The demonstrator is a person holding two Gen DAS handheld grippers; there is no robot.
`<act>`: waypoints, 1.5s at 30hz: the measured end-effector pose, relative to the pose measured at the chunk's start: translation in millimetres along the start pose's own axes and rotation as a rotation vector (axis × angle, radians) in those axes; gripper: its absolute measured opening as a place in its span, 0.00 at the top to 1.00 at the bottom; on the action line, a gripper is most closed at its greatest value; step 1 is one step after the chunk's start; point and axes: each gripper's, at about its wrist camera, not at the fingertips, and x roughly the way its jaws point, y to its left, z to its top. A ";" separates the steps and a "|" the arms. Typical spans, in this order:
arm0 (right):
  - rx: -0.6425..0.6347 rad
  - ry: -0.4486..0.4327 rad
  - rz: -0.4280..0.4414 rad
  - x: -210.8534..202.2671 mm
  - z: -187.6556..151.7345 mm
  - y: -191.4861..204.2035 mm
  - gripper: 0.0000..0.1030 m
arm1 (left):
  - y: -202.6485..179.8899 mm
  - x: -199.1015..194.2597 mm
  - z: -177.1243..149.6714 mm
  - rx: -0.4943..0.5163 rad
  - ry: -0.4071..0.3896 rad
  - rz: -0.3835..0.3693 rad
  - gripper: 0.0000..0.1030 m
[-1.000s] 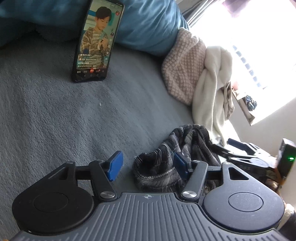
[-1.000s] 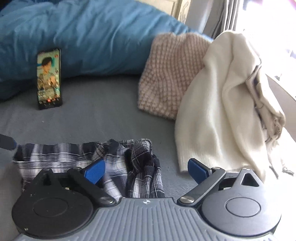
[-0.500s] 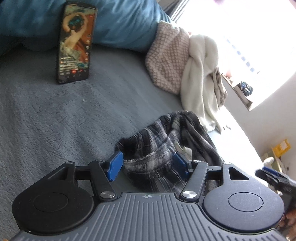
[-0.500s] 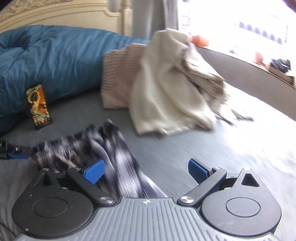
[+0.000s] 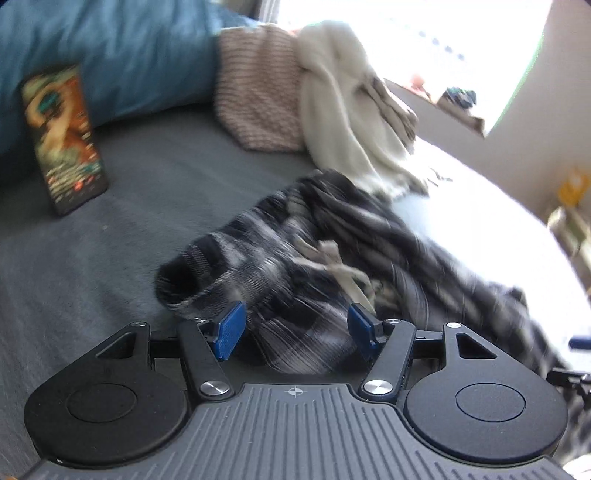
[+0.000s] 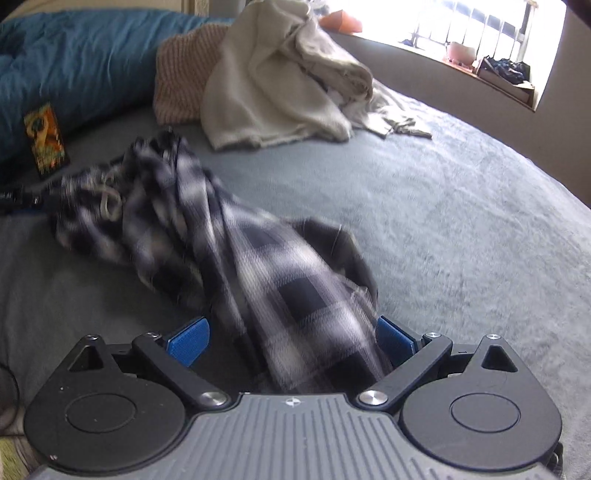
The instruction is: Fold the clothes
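A: Start at the left gripper [image 5: 295, 330]. How do its jaws stand?

B: Wide apart. The blue pads [image 5: 229, 329] sit clear on either side, and a blurred fold of the plaid garment [image 5: 295, 266] lies in the gap between them. Nothing shows the pads pinching it.

A: And the right gripper [image 6: 293, 338]?

B: The same: spread jaws, with plaid cloth [image 6: 295, 295] running down between the blue pads [image 6: 189, 339] into the throat of the tool. The right-hand pad is partly hidden by the fabric, so I cannot tell whether cloth touches it.

A: Where does the garment lie overall?

B: On the grey bed cover [image 6: 461, 229], strung out between the two tools. It is bunched and twisted, streaked with motion blur, with a pale drawstring [image 5: 341, 271] showing near its waistband opening.

A: What lies beyond it?

B: A cream garment [image 6: 266, 85] heaped against a pinkish knit [image 6: 181, 85], both near the far side of the bed. To their left a blue duvet [image 6: 74, 51], with a phone [image 5: 62, 140] propped against it, screen lit. Behind it all, a bright window [image 6: 461, 26] and its sill.
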 end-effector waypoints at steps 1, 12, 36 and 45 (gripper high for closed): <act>-0.020 0.017 -0.015 3.6 -4.6 4.1 0.04 | -5.6 2.0 -1.6 0.037 0.005 0.003 0.41; -0.019 0.127 -0.250 30.2 -19.6 -13.1 0.78 | -38.8 17.9 -15.9 0.246 0.037 0.010 0.40; -0.168 -0.234 -0.461 113.8 180.4 -60.1 0.87 | -25.9 40.9 -3.5 0.209 0.044 -0.037 0.40; -0.041 0.057 -0.357 161.4 122.3 -85.3 0.29 | -21.3 47.6 -3.7 0.188 0.055 -0.048 0.40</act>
